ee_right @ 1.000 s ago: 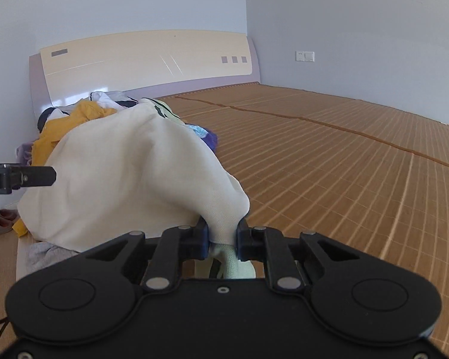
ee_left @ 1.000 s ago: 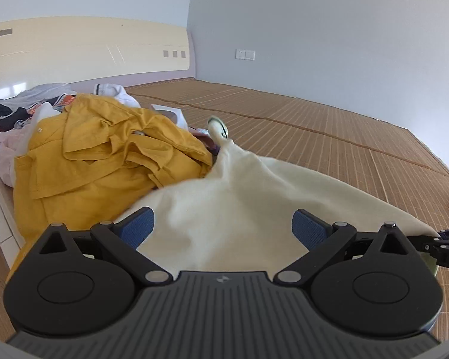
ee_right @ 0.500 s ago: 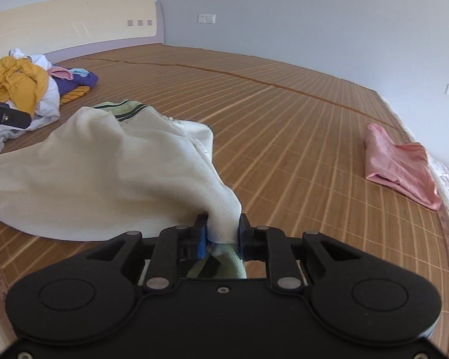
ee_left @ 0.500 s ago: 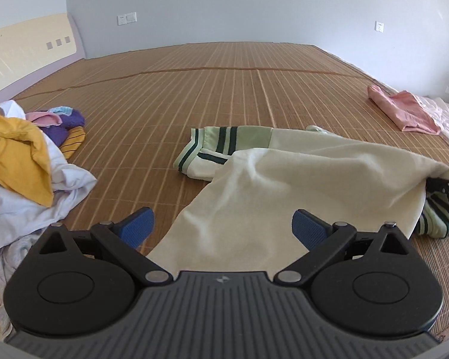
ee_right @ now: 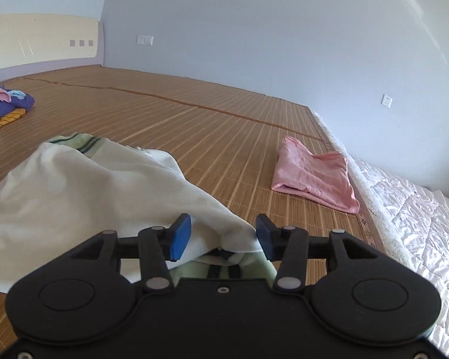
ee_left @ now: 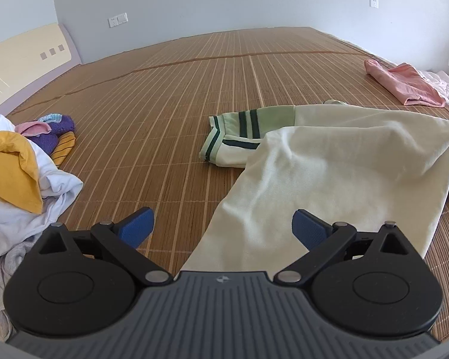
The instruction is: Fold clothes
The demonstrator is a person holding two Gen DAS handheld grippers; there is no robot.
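While both cameras look across the bamboo mat [ee_left: 170,95], I see my left gripper [ee_left: 223,229] with its blue pads spread wide and nothing pinched between them; the cream garment [ee_left: 329,179] runs under the gap, but neither pad touches it that I can make out. My right gripper [ee_right: 223,237] has its jaws parted too, with a fold of the same cream cloth [ee_right: 89,191] lying loose between the pads, touching the left pad perhaps, not clamped. Pale green fabric with dark stripes sits bunched just below that gripper. From the left wrist view the garment lies spread on the mat toward its right side, its green striped cuff [ee_left: 233,131] flat on the slats. A folded pink garment [ee_right: 314,176] rests near the mat's far right edge, just beside a white quilt [ee_right: 410,209]. At the left edge sits a heap of clothes [ee_left: 18,173], yellow and white on top, near the headboard [ee_left: 24,51].
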